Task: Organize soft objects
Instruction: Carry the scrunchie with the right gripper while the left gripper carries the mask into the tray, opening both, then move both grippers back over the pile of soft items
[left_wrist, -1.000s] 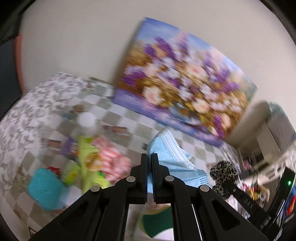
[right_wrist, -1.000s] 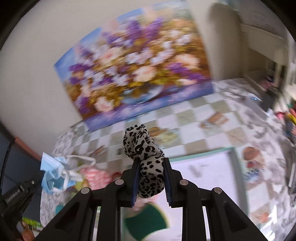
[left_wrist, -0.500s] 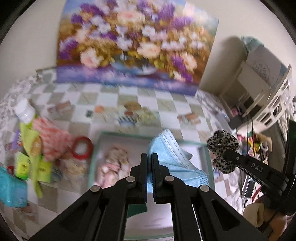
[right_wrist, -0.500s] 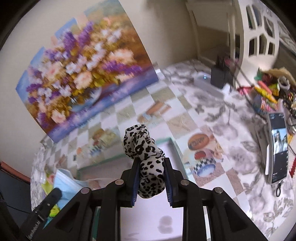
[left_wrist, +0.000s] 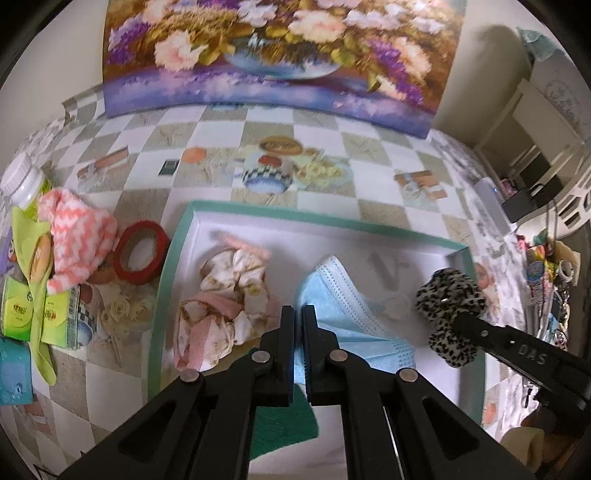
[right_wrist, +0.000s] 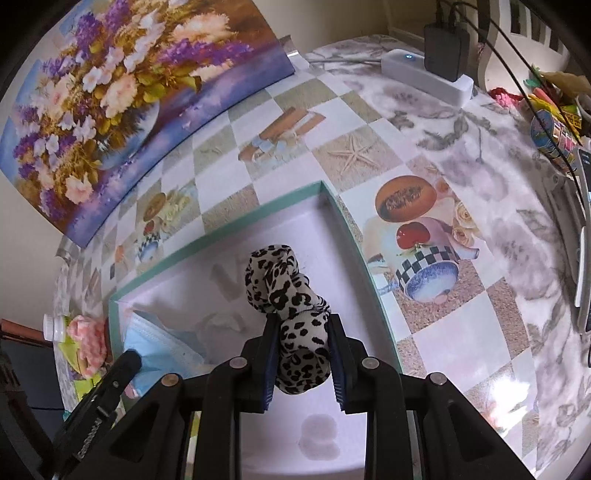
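Left gripper (left_wrist: 298, 312): held low over the near edge of the tray (left_wrist: 173, 236), pointing toward the far wall; jaws pressed nearly together on a corner of the blue face mask (left_wrist: 343, 306), which fans out to the right above the tray floor.

Right gripper (right_wrist: 301, 325): held over the tray's right half, angled forward and down; jaws clamped on the leopard-print scrunchie (right_wrist: 288, 295), which bulges upward out of the pads; seen from the left wrist view to the right of the mask.

Tray: white interior, teal rim, on the checked tablecloth (left_wrist: 332, 147); holds a floral pink cloth bundle (left_wrist: 225, 295) at left and a green cloth (left_wrist: 284, 421) at the near edge, partly hidden by the left gripper.

Left of tray: red tape ring (left_wrist: 140, 247) just beside the rim; pink-and-white fuzzy item (left_wrist: 77, 236); green packets (left_wrist: 22, 310); white-capped bottle (left_wrist: 22, 177).

Far side: flower painting (left_wrist: 266, 48) leaning against the wall.

Right: white power strip (right_wrist: 424, 75) with black plug.
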